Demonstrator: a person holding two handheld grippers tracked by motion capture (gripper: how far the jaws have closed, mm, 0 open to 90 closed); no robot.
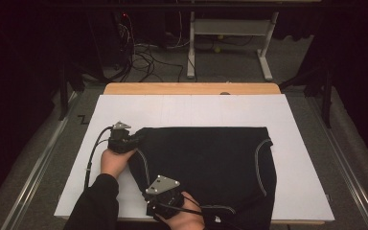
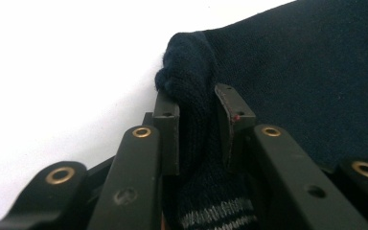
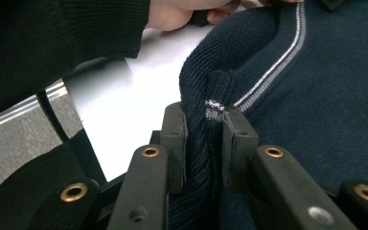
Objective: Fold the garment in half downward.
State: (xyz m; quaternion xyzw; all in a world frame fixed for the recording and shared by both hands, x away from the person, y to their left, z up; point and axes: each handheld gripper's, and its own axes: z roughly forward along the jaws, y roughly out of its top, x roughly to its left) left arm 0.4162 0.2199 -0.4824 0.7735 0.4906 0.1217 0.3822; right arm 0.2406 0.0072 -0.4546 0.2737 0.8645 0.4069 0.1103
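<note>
Both hands rest low at the table's near-left, left claw (image 1: 135, 141) and right claw (image 1: 157, 195) each clamping the dark sweater's (image 1: 206, 163) edge.

floor: grey carpet (image 1: 311, 62) | table: wooden top (image 1: 191, 88) under white sheet (image 1: 191, 110) | behind: white-legged desk frame (image 1: 230, 28), tangled cables (image 1: 143, 57) | surroundings lay dark

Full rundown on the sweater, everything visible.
The sweater is dark navy knit with pale grey stripe piping along curved seams. It lies mostly flat on the white sheet, its near edge hanging past the sheet's front. The left tool pinches a bunched fold at its left edge; the right tool grips a ribbed fold by a stripe at the near left.
</note>
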